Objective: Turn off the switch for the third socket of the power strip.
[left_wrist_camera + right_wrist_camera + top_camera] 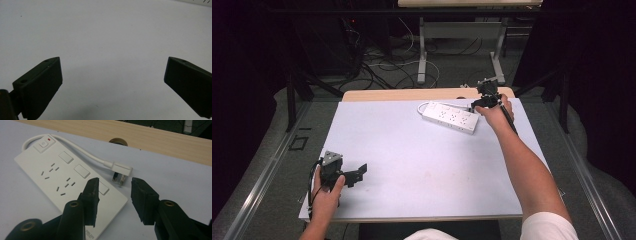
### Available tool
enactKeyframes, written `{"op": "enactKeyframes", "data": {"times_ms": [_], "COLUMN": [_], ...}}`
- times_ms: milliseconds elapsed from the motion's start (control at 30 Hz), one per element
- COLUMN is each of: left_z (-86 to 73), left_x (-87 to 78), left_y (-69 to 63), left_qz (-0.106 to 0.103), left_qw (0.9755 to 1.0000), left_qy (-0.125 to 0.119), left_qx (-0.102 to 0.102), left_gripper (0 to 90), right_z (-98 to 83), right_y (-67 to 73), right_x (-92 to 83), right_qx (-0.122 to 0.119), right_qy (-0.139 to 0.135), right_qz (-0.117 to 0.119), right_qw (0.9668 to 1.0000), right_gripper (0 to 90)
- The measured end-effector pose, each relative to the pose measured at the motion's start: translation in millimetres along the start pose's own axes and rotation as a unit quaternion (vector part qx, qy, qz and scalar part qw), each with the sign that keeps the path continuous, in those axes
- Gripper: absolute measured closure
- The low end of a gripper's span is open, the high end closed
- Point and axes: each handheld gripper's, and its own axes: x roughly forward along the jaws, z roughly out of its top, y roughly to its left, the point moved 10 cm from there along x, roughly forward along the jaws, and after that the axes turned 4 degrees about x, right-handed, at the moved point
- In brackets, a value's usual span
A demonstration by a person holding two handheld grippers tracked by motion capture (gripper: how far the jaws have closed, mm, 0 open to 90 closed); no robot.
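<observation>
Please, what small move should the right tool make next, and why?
Probably ease the right tool forward and down onto the plug. Its jaws stand apart with nothing between them, and the plug lies loose on the table just beyond their tips, beside the power strip.

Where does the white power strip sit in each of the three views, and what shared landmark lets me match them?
High view: the power strip lies at the far right of the white mat, just left of the right gripper.
Left gripper view: a white sliver at the top right edge is probably the strip.
Right gripper view: it runs from upper left to bottom centre, partly behind the jaws.
Shared landmark: the white mat under everything.
</observation>
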Motion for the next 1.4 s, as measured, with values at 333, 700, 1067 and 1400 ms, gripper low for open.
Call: {"op": "enactKeyframes", "data": {"times_ms": [333, 700, 1067, 1400], "left_z": [-0.4, -1.2, -0.8, -1.0], "left_x": [-0.9, -1.9, -1.7, -2.4], "left_y": [-0.2, 0.4, 1.2, 1.1], "left_qz": [-0.001, 0.0, 0.002, 0.0], "left_qw": [1.0, 1.0, 1.0, 1.0], "left_qy": [0.002, 0.004, 0.0, 0.001], "left_qx": [0.001, 0.0, -0.002, -0.004], "left_gripper": [1.9, 1.9, 1.9, 1.9], "right_z": [-1.3, -6.9, -10.4, -14.7], "right_y": [1.7, 6.9, 8.7, 8.8], "right_x": [15.5, 29.1, 37.7, 45.5], "right_qx": [0.018, 0.057, 0.087, 0.117], "right_qy": [-0.001, 0.011, 0.019, 0.027], "right_qz": [-0.007, -0.007, -0.005, -0.003], "right_qw": [0.9998, 0.9983, 0.996, 0.9928], "right_gripper": [69.3, 77.8, 84.0, 87.1]}}
